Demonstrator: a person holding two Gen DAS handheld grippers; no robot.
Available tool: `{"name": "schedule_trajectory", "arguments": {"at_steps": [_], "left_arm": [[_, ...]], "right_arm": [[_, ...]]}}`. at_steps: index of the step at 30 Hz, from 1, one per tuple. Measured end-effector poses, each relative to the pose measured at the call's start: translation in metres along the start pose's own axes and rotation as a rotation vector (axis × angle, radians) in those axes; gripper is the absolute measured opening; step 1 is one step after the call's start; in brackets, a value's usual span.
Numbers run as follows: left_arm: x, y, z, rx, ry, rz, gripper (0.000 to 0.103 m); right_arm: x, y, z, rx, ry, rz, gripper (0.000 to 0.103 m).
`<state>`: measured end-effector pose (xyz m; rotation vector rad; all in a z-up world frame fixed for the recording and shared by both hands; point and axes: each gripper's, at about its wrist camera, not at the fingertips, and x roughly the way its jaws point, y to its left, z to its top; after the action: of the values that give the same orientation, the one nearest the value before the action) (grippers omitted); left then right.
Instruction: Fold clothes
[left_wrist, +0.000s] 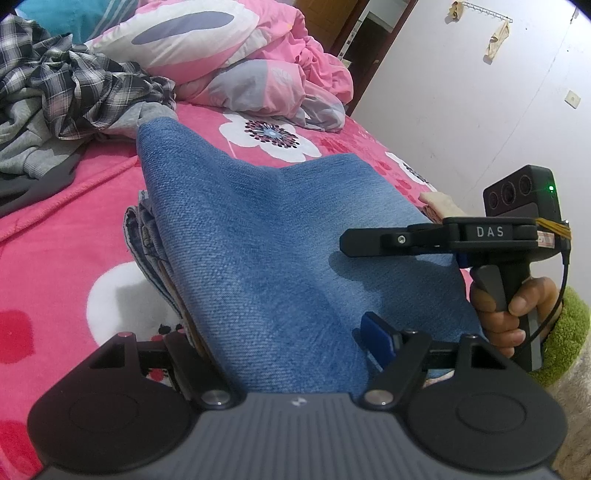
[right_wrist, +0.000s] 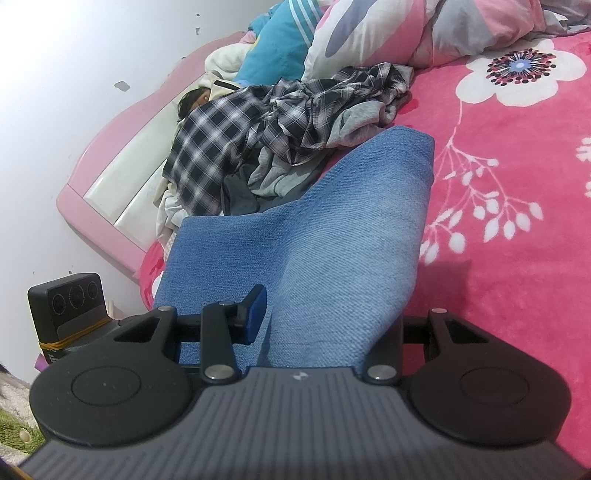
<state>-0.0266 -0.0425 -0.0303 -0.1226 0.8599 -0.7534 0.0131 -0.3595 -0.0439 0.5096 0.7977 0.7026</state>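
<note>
While both grippers clamp the near edge of the denim jeans (left_wrist: 280, 236), the fold is only partly done — left gripper (left_wrist: 284, 354) and right gripper (right_wrist: 325, 325) each have cloth pinched between the pads. Jeans lie doubled over on the pink floral blanket (right_wrist: 517, 229), still humped. Plaid shirt (right_wrist: 236, 136) and grey garment (left_wrist: 26, 147) sit in an unfolded heap behind — those remain.
</note>
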Motion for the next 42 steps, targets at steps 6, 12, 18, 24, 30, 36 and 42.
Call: {"name": "schedule_trajectory", "arguments": {"at_steps": [6,12,18,24,30,36,42], "left_arm": [[-0.001,0.0,0.0,0.001,-0.001,0.0,0.076],[-0.002,0.0,0.0,0.001,-0.001,0.001,0.076],[-0.002,-0.001,0.001,0.001,-0.002,0.003,0.076],[-0.009,-0.005,0.011,0.02,-0.027,0.001,0.076],[-0.013,-0.029,0.043,0.093,-0.068,-0.037,0.076],[0.001,-0.079,0.083,0.201,-0.097,-0.106,0.076],[0.049,-0.142,0.135,0.261,-0.08,-0.242,0.076]], "right_arm": [[0.0,0.001,-0.001,-0.001,0.001,-0.001,0.042],[0.0,0.001,-0.001,-0.001,0.001,-0.001,0.042],[0.0,0.001,-0.001,-0.001,-0.003,0.001,0.042],[-0.005,0.005,0.003,-0.011,-0.031,0.009,0.042],[-0.032,0.015,0.02,-0.045,-0.107,-0.007,0.042],[-0.093,0.011,0.043,-0.075,-0.209,-0.054,0.042],[-0.168,-0.012,0.073,-0.089,-0.275,-0.144,0.042]]}}
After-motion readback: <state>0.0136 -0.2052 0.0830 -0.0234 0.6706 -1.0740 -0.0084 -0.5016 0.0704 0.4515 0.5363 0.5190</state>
